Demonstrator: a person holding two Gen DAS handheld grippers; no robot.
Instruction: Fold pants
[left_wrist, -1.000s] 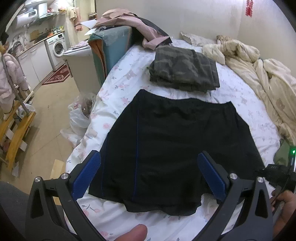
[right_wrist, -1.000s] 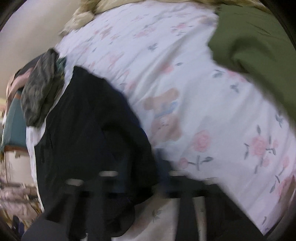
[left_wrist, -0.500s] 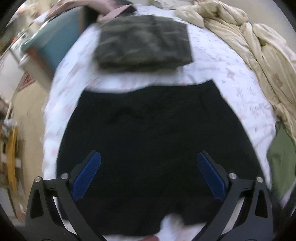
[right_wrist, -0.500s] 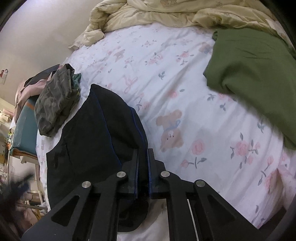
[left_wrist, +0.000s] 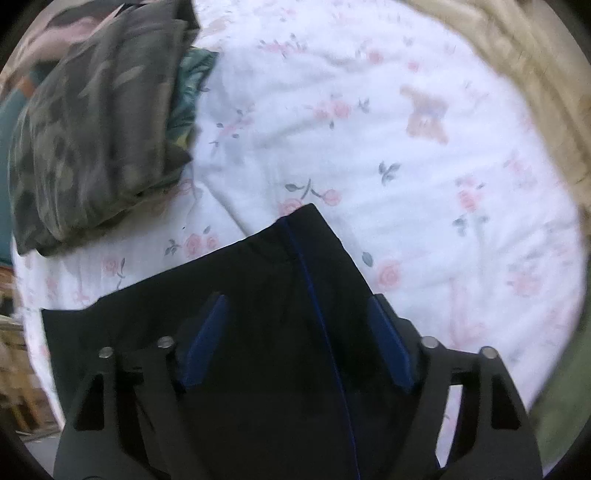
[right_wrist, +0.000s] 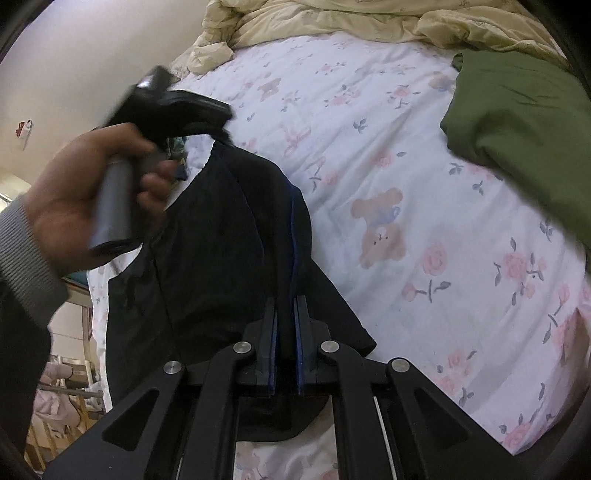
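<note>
The black shorts (left_wrist: 280, 332) run off the left view's blurred bottom edge.

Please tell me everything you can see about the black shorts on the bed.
The black shorts are of dark, thin-looking fabric with a narrow blue stripe along a seam. They lie on the flowered bedsheet, partly bunched and lifted rather than flat. The right hand-held gripper is shut on their near edge. The left hand-held gripper is open over the waistband corner, its blue pads on either side of the stripe. Folded camouflage pants lie apart from them.
</note>
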